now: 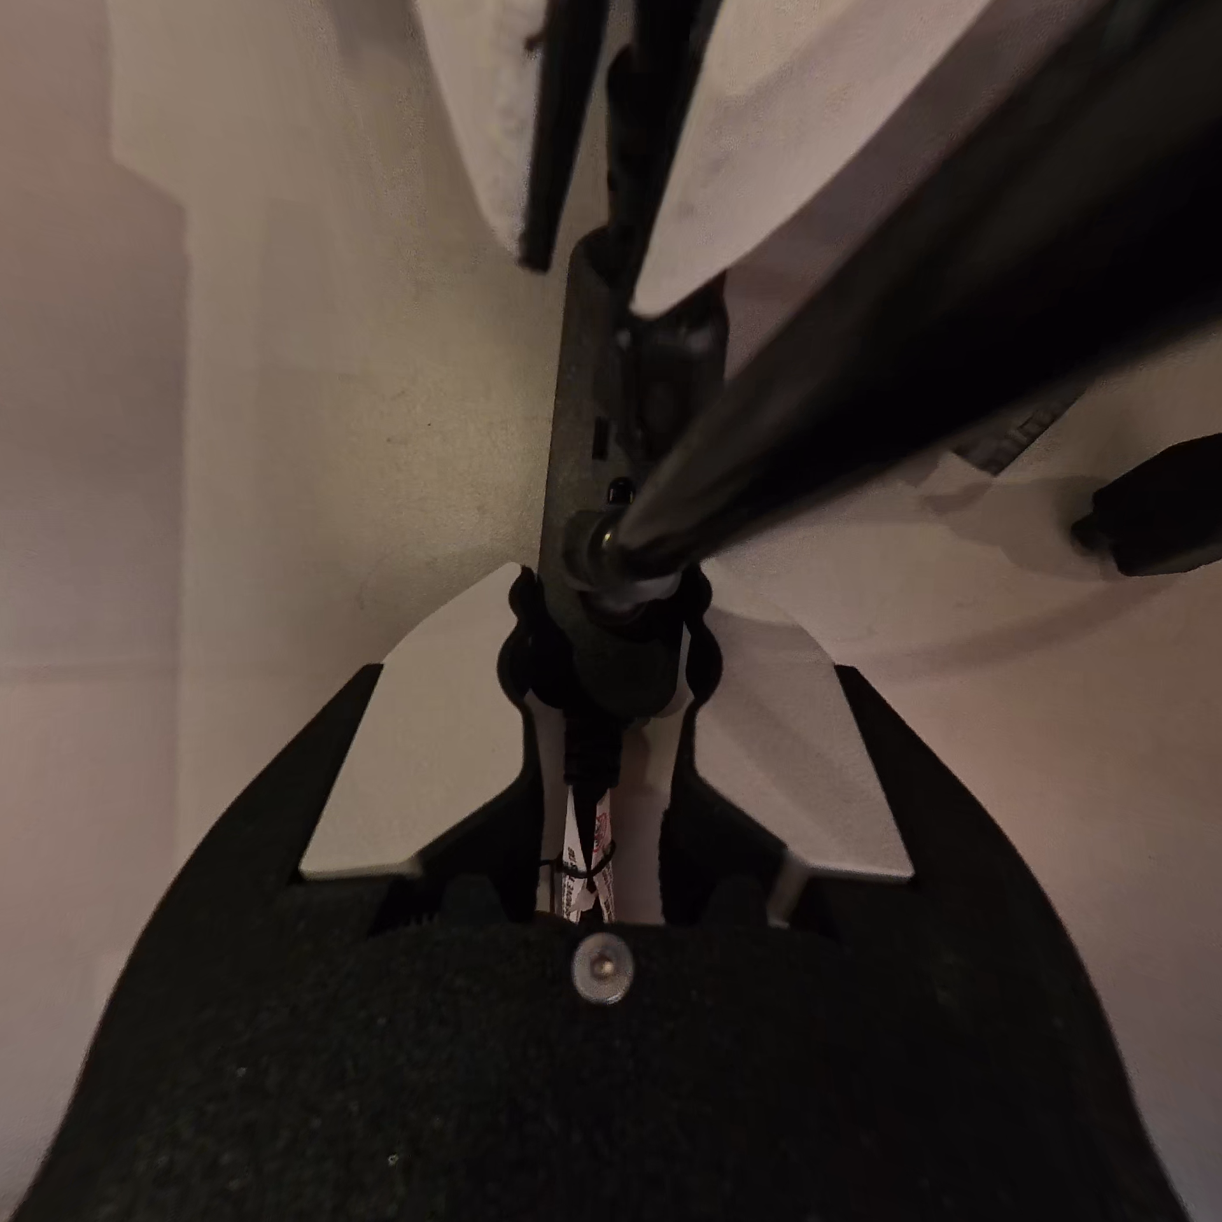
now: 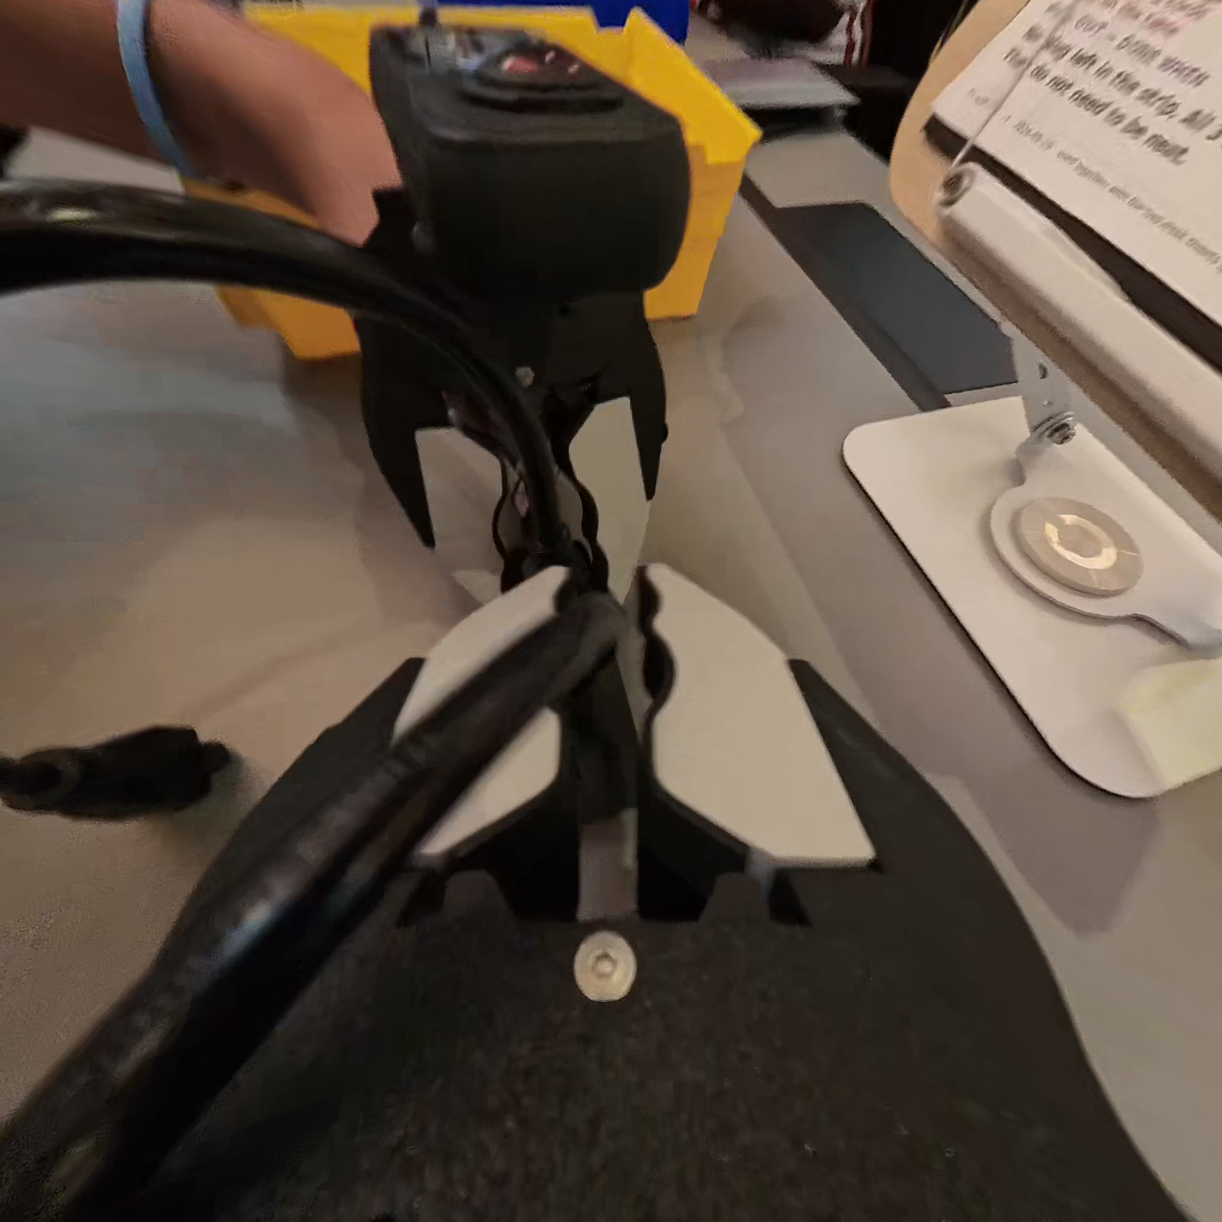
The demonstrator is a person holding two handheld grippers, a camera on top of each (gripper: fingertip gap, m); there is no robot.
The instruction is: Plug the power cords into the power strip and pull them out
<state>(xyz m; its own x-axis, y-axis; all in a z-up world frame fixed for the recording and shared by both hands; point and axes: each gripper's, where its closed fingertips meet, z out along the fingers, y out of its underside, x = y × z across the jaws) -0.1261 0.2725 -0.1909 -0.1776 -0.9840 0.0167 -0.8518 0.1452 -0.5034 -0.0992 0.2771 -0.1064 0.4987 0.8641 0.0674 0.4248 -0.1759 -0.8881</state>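
Note:
In the left wrist view my left gripper [image 1: 608, 595] is shut on one end of a dark grey power strip [image 1: 582, 410], seen edge-on. The strip's own lead with white tags [image 1: 588, 853] runs back between the fingers. A thick black cord [image 1: 893, 344] meets the strip just past my fingertips. My right gripper [image 1: 628, 165] closes on the strip's far end. In the right wrist view my right gripper [image 2: 605, 582] is shut on the dark strip [image 2: 602, 727], facing the left gripper [image 2: 555, 562]. The thick cord [image 2: 330, 826] crosses its left finger.
A loose black plug [image 1: 1157, 509] lies on the pale table [image 2: 165, 595]; it also shows in the right wrist view [image 2: 112, 767]. A second black cord [image 2: 264, 244] arcs in from the left. A yellow bin [image 2: 701, 165] stands behind. A white stand base [image 2: 959, 595] holds a paper sheet [image 2: 1091, 99] at right. The grippers' ends are close to 9 centimetres from one another. Between my left fingertips and the loose black plug [image 1: 1157, 509] there is roughly 12 centimetres. It turns up in the right wrist view [image 2: 178, 764] as well.

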